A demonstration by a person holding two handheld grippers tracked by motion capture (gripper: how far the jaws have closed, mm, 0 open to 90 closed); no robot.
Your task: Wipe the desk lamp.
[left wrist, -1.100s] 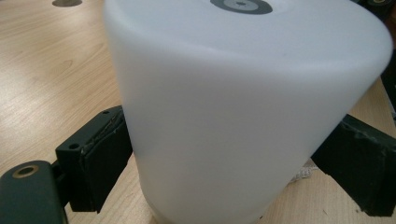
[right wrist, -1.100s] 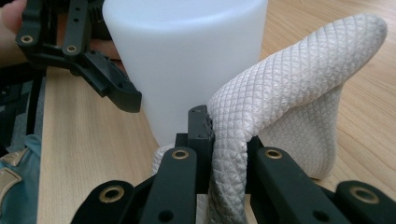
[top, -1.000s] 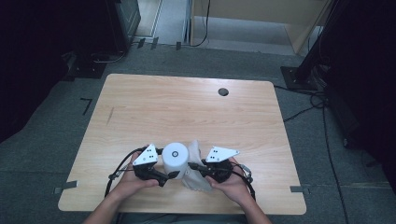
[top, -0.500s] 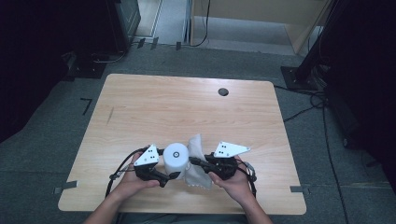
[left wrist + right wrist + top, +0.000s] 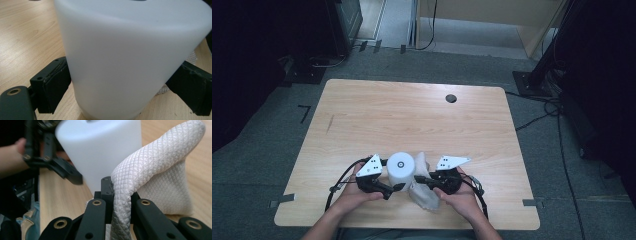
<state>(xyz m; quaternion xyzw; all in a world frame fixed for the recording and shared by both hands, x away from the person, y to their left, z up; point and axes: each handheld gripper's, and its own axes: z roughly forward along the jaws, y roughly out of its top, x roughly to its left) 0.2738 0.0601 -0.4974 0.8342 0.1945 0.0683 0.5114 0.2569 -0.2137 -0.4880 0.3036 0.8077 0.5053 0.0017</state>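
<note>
Change: the right gripper (image 5: 419,178) was seen lower and closer to the white container (image 5: 400,170) than half a second earlier, its grey plate less raised; the left gripper (image 5: 398,187) and the container were found unmoved
Left gripper: its jaws were clamped on the container's lower wall, one pad (image 5: 56,82) pressed on each side, as seen in the left gripper view
Right gripper: its jaws were pinched tight on a fold of the white cloth (image 5: 155,170), which was bunched up between and above the fingers (image 5: 107,187)
Container: stood upright between the two grippers, its closed top marked by a small dark ring; contents could not be told
Cloth: draped from the right fingers down to the table (image 5: 412,115), just beside the container on its right side, apparently touching it
Edges: both hands were kept near the table's front edge, the cloth's lower end lying close to that edge
Open room: bare wood was left beyond the fingertips and to both sides; a small dark hole (image 5: 451,98) was seen well apart, near the far edge
</note>
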